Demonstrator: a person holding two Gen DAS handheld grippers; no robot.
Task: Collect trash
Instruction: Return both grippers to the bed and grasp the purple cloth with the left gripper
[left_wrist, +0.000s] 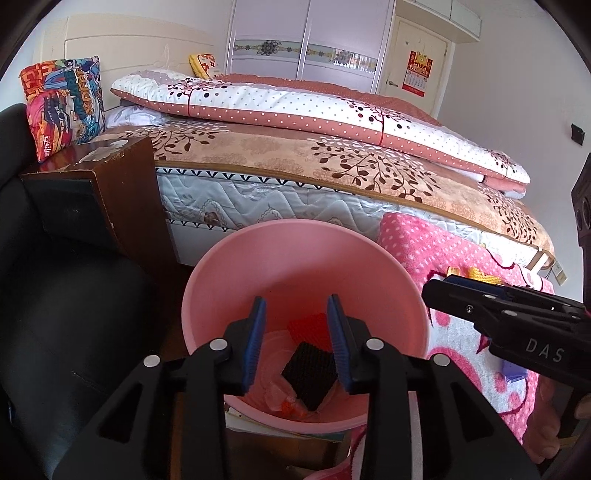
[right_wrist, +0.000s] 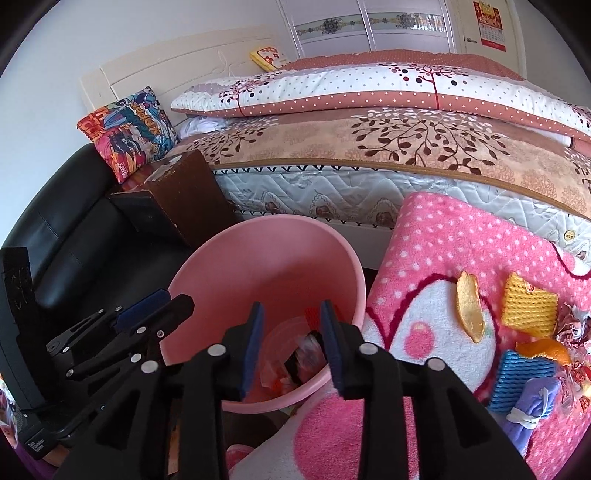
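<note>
A pink bin (left_wrist: 280, 251) stands on the floor beside the bed. My left gripper (left_wrist: 296, 301) hangs open over its mouth, nothing pressed between the blue pads. Down inside lie a black foam net (left_wrist: 310, 373), a red foam net (left_wrist: 308, 326) and clear plastic scraps. My right gripper (right_wrist: 291, 306) is also open above the bin (right_wrist: 258, 251), its pads bare; the stuff below it is blurred. On the pink blanket (right_wrist: 443, 236) to the right lie a peel slice (right_wrist: 470, 312), a yellow foam net (right_wrist: 528, 304), a blue foam net (right_wrist: 522, 373), an orange peel (right_wrist: 546, 349) and a purple wrapper (right_wrist: 535, 410).
The bed (left_wrist: 280, 155) with quilt and pillows runs behind the bin. A brown wooden nightstand (left_wrist: 125, 184) and a black leather seat (left_wrist: 66, 314) close off the left. A crumpled foil wrapper (right_wrist: 572, 321) lies at the blanket's right edge. The left gripper (right_wrist: 177, 297) shows left of the bin.
</note>
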